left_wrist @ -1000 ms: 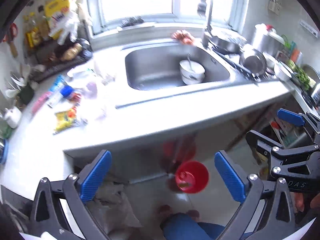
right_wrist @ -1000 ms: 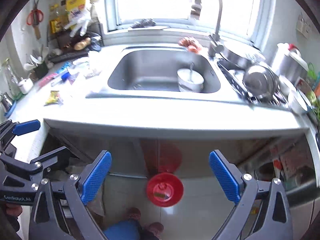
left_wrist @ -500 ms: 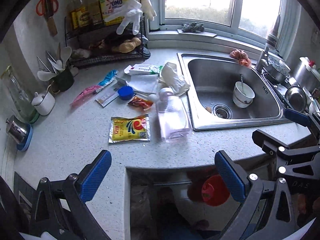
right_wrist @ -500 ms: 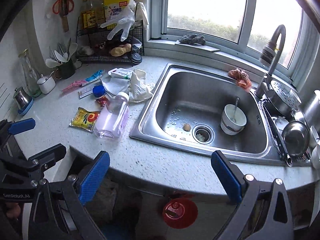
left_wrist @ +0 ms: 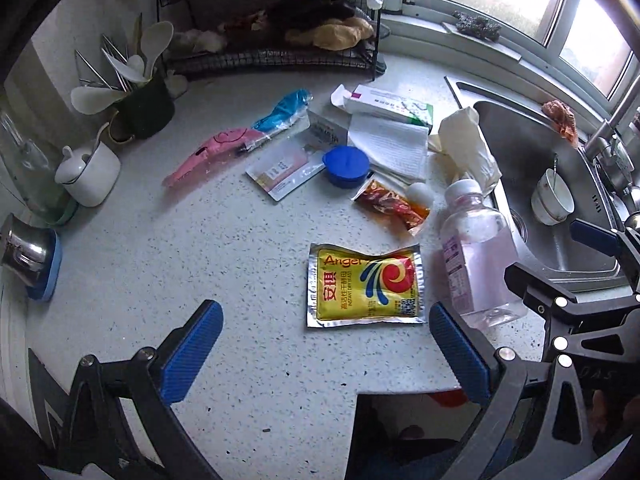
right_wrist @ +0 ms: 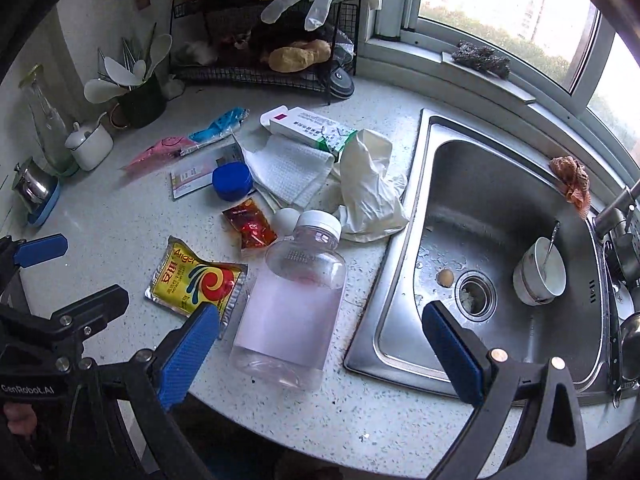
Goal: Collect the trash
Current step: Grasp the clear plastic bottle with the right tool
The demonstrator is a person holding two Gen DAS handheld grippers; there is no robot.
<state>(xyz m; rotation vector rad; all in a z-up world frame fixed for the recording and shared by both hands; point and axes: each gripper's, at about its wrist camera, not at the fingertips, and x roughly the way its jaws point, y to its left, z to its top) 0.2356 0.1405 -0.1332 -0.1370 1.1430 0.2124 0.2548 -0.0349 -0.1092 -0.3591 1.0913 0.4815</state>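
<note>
Right wrist view: right gripper (right_wrist: 320, 336) hovers spread above bottle (right_wrist: 292, 300).

A home kitchen: steel sink (right_wrist: 404, 332), speckled countertop (left_wrist: 168, 248), utensil holder (left_wrist: 140, 108), window (right_wrist: 504, 4).

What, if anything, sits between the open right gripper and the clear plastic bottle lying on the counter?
Nothing visible. In the right wrist view the right gripper is open, and the clear bottle lies on its side straight ahead between the fingers. The yellow yeast packet lies beside the bottle, off the path.
</note>
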